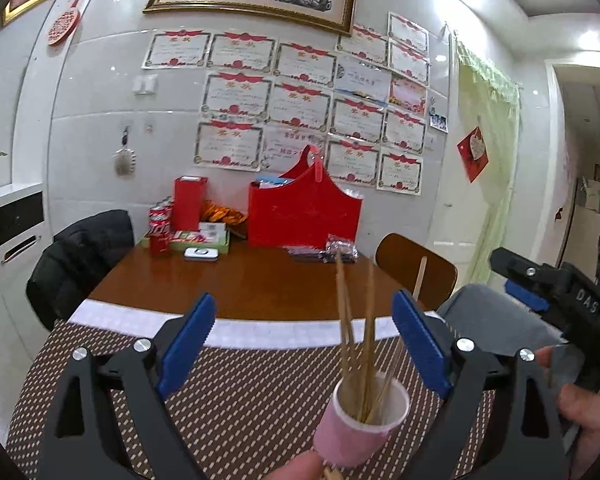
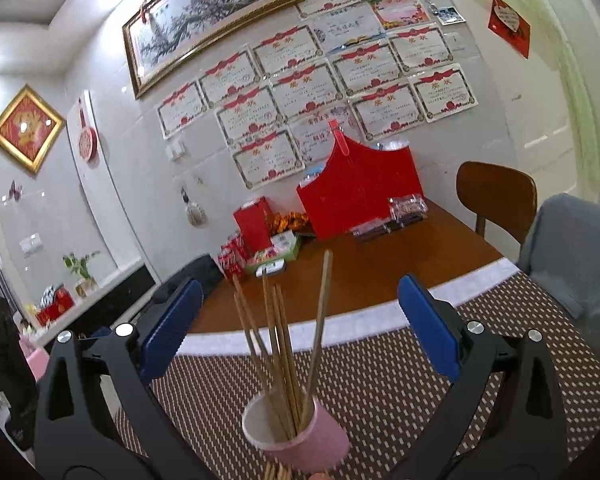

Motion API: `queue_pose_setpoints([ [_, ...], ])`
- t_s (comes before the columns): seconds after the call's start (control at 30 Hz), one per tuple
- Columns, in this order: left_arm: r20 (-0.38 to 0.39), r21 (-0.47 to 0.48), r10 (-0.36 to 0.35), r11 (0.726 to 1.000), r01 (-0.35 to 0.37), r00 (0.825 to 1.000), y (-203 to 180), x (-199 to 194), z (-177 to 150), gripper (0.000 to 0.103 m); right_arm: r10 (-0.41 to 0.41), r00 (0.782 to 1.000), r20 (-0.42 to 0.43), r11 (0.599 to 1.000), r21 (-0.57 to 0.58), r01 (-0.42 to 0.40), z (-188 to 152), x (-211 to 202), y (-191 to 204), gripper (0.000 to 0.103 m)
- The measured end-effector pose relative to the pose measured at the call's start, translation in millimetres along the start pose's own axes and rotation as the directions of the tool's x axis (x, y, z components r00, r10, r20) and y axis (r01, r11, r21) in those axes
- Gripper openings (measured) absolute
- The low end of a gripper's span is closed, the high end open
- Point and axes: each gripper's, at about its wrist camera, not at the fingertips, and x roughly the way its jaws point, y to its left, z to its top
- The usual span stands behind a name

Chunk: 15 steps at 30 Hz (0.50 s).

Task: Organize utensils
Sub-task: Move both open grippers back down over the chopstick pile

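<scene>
Two grippers, left gripper and right gripper, are hovering with fingers spread wide, pinching nothing. Below and between each pair of fingers, a pink cup is standing on the desk's patterned mat, holding wooden chopsticks. Gathering appears finished; a few sticks seemingly remain beside the cup's base.
</scene>
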Motion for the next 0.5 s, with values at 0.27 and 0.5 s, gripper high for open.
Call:
queue_pose_setpoints([
  [0.27,-0.087,0.049,0.024,0.999,-0.02,0.996,-0.3,-19.7,-33.9,0.089,-0.011,0.996,-0.086,1.0,-0.018,0.01,-23.9,-27.7,-2.2,0.097],
  [0.5,-0.192,0.103,0.049,0.994,-0.029,0.98,-5.9,-23.9,-71.0,0.089,0.005,0.984,-0.18,1.0,-0.03,-0.011,-53.5,-34.5,-4.5,0.097],
])
